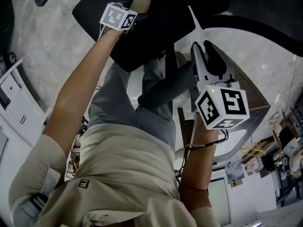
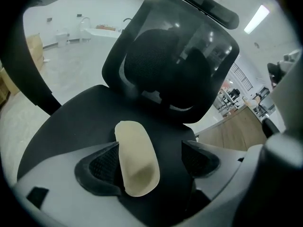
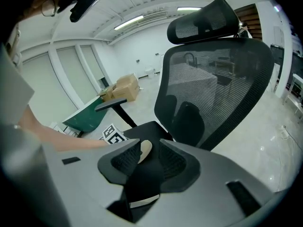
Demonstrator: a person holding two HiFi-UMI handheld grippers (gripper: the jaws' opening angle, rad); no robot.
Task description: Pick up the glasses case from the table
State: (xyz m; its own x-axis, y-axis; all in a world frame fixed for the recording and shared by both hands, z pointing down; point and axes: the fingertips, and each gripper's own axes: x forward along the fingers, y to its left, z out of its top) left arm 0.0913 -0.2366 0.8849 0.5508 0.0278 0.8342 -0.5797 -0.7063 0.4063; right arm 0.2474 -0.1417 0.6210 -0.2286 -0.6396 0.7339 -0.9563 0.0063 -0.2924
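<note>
The cream, oval glasses case lies on the black seat of an office chair, not on a table. My left gripper is open low over the seat, and the case lies between its pads, right beside the left pad and well apart from the right one. In the head view the case shows just past the left gripper's marker cube. My right gripper stands open and empty, back from the seat, with the case seen through its gap.
The chair's mesh backrest and headrest rise behind the case. An armrest stands at the seat's far side. Cardboard boxes and a green board sit on the pale floor beyond. A white cabinet is beside the person.
</note>
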